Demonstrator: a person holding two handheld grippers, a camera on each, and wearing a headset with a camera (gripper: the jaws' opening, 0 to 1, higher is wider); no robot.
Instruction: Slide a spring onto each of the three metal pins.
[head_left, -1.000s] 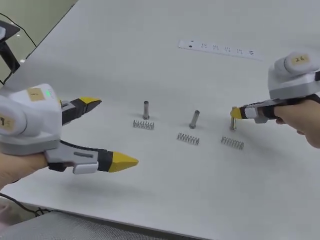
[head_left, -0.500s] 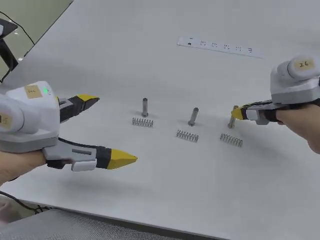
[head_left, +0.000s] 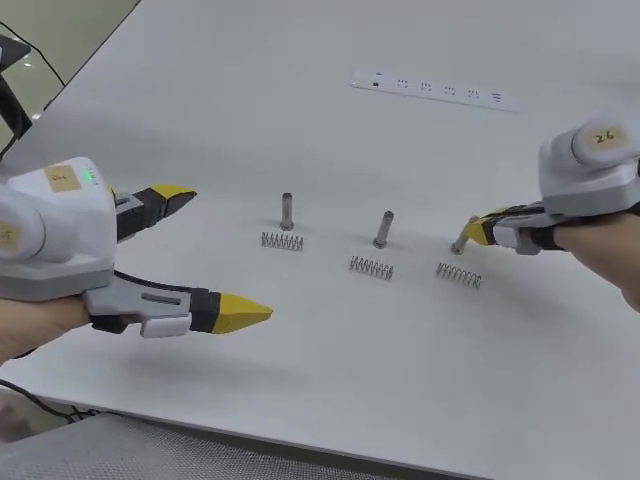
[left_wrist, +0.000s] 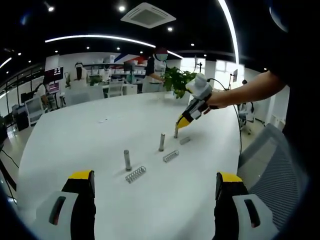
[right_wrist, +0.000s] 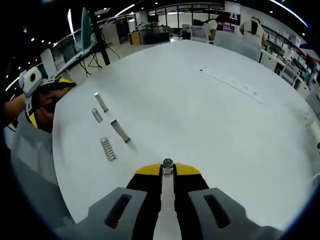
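Springs (head_left: 371, 267), three small silvery coils, lie flat in a row mid-tabletop (head_left: 400, 380), one in front of each of three grey metal pins (head_left: 383, 229), with the right gripper (head_left: 470, 232) clamped on the tilted rightmost pin (head_left: 458, 245) and the left gripper (head_left: 222, 255) spread wide, empty.

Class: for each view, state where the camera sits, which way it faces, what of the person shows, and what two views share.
Head view: on the headset, facing forward and down at the table; left gripper, right gripper show.
Left gripper view: on the left gripper, facing across to the right gripper and arm.
Right gripper view: on the right gripper, along jaws shut on the right pin.
Shared: both gripper views show the middle pin.
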